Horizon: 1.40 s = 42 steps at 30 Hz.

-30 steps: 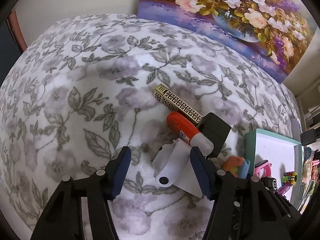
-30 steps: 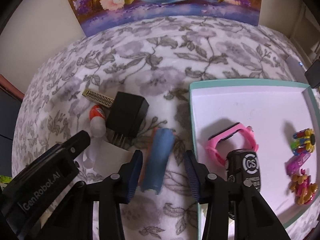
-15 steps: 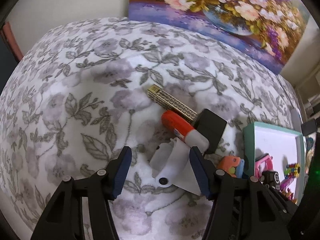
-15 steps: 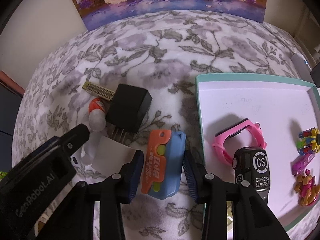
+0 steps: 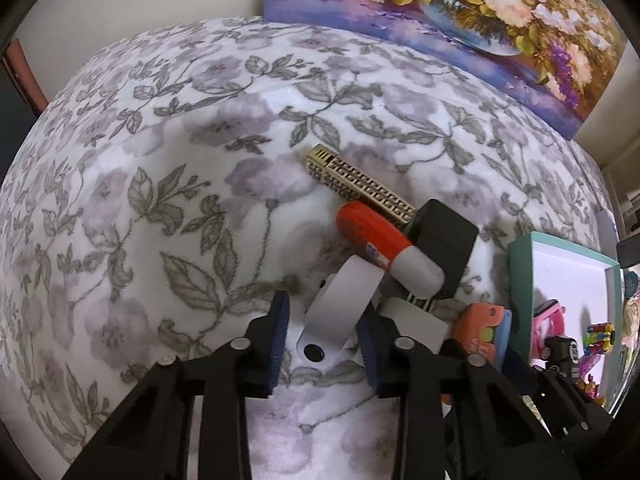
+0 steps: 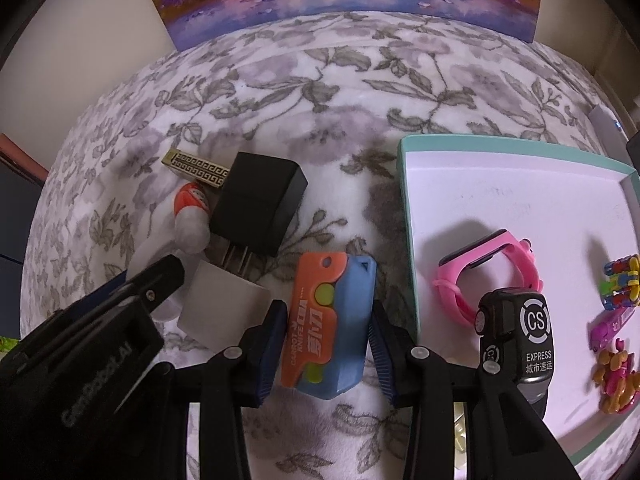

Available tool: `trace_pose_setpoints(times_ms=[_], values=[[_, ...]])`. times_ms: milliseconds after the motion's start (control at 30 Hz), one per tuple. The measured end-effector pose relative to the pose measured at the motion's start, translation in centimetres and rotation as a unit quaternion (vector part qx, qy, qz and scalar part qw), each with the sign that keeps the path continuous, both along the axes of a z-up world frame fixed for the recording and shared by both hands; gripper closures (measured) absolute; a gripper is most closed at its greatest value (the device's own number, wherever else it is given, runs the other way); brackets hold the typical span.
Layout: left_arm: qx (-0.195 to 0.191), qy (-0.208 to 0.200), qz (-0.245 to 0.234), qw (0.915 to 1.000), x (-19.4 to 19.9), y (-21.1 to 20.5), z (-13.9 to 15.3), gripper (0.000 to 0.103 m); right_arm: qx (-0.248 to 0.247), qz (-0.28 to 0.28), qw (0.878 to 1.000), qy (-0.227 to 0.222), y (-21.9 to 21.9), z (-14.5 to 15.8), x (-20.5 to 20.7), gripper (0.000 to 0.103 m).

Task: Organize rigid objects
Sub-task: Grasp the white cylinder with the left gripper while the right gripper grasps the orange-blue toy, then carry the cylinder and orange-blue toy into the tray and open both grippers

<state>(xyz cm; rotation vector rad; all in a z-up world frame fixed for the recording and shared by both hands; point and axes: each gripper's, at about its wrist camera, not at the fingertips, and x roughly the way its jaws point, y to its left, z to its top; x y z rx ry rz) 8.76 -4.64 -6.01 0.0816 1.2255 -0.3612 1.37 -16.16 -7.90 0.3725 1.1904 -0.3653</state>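
Note:
My right gripper (image 6: 328,320) is shut on an orange and blue utility knife (image 6: 332,320) that lies flat on the flowered cloth, just left of the teal tray (image 6: 408,208). In the left wrist view my left gripper (image 5: 324,312) has its jaws closing on a white curved plastic piece (image 5: 340,312), and both pads touch its sides. Behind that piece lie a red glue stick (image 5: 384,248), a gold patterned bar (image 5: 360,188) and a black charger (image 5: 444,244) plugged into a white adapter (image 6: 222,312).
The tray holds a pink watch (image 6: 488,272), a black toy car (image 6: 520,340) and small colourful toys (image 6: 620,280). A flower painting (image 5: 440,20) leans against the wall at the back. Bare cloth stretches to the left and far side.
The left jaws have drawn in from wide apart onto the white piece. The knife went from standing on its edge to lying face up between the right pads.

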Motion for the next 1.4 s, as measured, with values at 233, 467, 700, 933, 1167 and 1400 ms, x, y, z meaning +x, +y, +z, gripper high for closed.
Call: trace_pose_setpoints(times_ms=[233,467,700,933,1167,1400], values=[[0.001,0.001,0.017,0.9999,0.3,0.6,0.0,0.078,-0.045,0.017,0.999,0.013,1.6,-0.6,0.7,0.059],[0.018,0.007,0.036,0.9992,0.4,1.4,0.0,0.085,-0.069,0.025,0.997,0.017,2.9,-1.0,0.9,0.059],[0.019,-0.003,0.057,0.9982,0.3,2.1,0.9,0.086,-0.047,0.017,0.999,0.011,2.3,-0.5,0.2,0.060],[0.006,-0.040,0.075,0.9964,-0.1,2.7,4.1,0.086,-0.037,0.024,0.999,-0.012,2.0,1.3,-0.2,0.062],[-0.012,-0.077,0.082,0.9936,-1.0,2.9,7.4,0.086,-0.031,0.021,0.998,-0.049,1.5,4.1,-1.1,0.062],[-0.028,-0.098,0.074,0.9920,-2.1,1.9,9.6,0.086,-0.038,0.000,0.996,-0.082,0.1,7.1,-2.7,0.062]])
